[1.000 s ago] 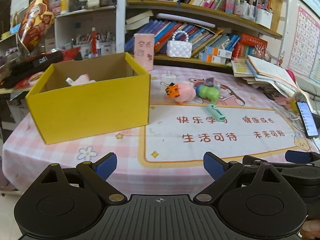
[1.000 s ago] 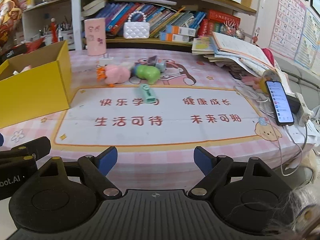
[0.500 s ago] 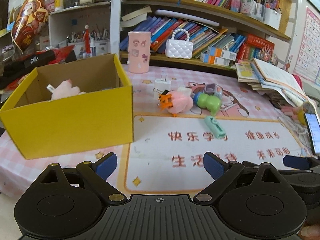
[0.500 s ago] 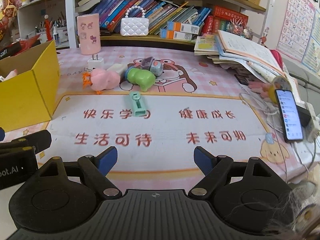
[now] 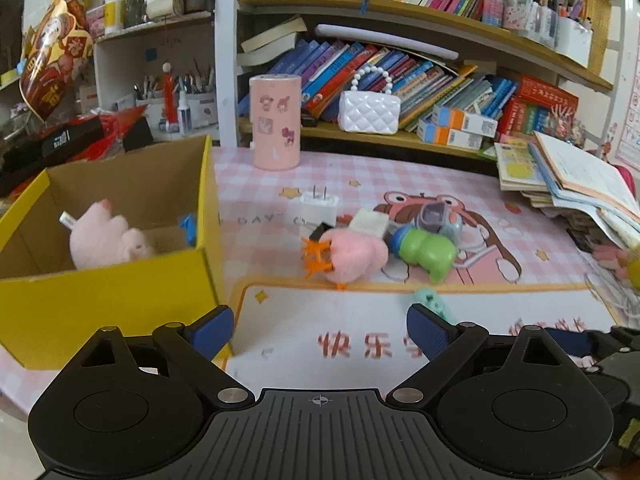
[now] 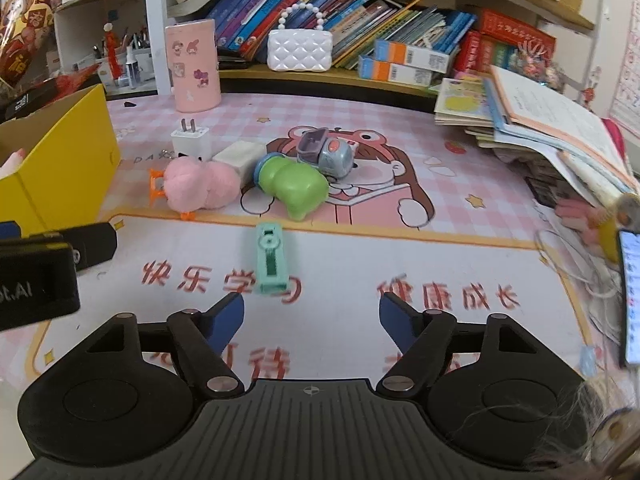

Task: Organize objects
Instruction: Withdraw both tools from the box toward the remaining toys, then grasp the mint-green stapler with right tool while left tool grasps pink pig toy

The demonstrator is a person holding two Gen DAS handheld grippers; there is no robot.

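Both my grippers, left [image 5: 320, 330] and right [image 6: 311, 318], have fingers spread, holding nothing; mint stapler [image 6: 270, 258] sits right of the yellow box [image 6: 60, 152].

Right claw [image 6: 311, 320], jaws spread and empty, at bottom centre of the frame above the table [image 6: 400, 256]. Just beyond it lies a mint-green stapler [image 6: 270, 258]. Behind, at centre: pink plush [image 6: 202, 184], green toy [image 6: 292, 186], grey toy [image 6: 326, 152], white charger [image 6: 190, 140]. Yellow box [image 6: 60, 160] at left edge; phone [image 6: 630, 296] at right edge.
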